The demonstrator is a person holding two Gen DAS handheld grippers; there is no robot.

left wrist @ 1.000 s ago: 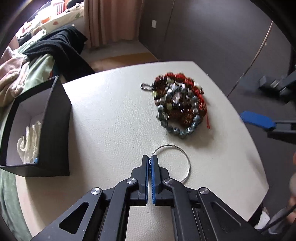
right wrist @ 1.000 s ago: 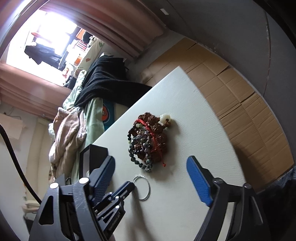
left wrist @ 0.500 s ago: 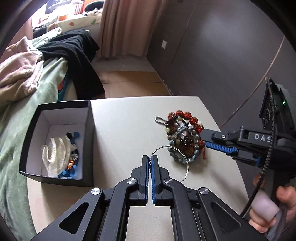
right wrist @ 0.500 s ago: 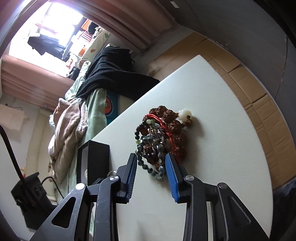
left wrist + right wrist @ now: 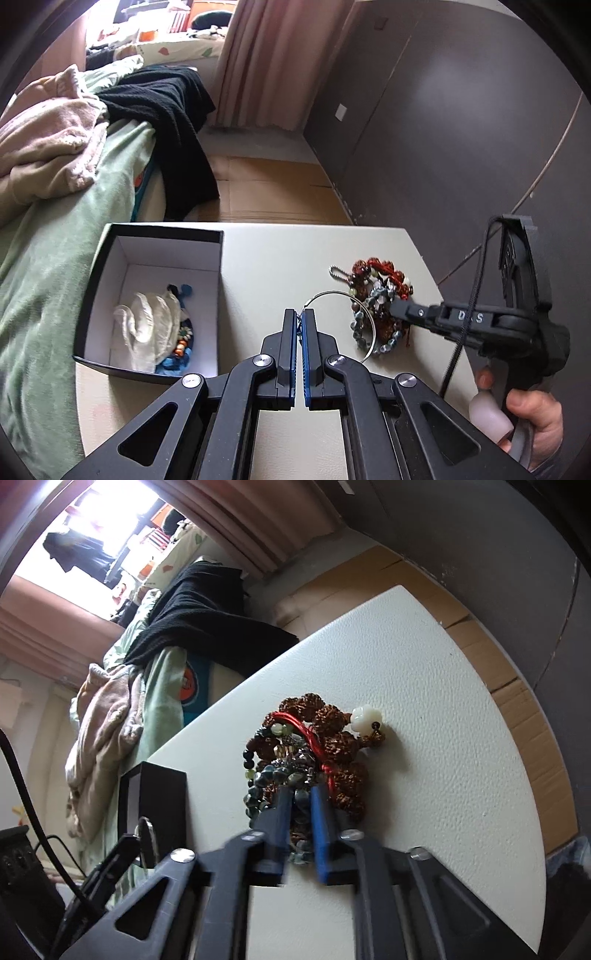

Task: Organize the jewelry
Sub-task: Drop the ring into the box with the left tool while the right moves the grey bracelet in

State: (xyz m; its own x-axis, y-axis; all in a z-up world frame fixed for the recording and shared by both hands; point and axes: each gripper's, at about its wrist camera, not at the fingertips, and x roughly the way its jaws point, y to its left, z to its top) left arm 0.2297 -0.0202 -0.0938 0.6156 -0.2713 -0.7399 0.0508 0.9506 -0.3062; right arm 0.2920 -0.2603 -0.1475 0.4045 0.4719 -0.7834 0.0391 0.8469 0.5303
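My left gripper (image 5: pixel 299 313) is shut on a thin silver hoop (image 5: pixel 332 292) and holds it above the white table (image 5: pixel 266 258). To its left stands a black box (image 5: pixel 220 258) with a white lining, holding a white cloth and colourful beads. A pile of bracelets (image 5: pixel 376 291) with brown, red and blue-grey beads lies at the right. My right gripper (image 5: pixel 301 794) is down in that pile (image 5: pixel 321 738). Its jaws are closing, and its blue pads press on a blue-grey bead bracelet (image 5: pixel 297 799) between them.
A hand (image 5: pixel 532 413) holds the right gripper's handle at the lower right. A bed (image 5: pixel 55 221) with a green sheet and heaped clothes borders the table on the left. Beyond the table's far edge is cardboard flooring (image 5: pixel 277 192), then a dark wall.
The left gripper lifted the hoop off the table and drew back, bringing the box's inside into view. The right gripper came down onto the bead pile and its wide jaws narrowed onto the beads.
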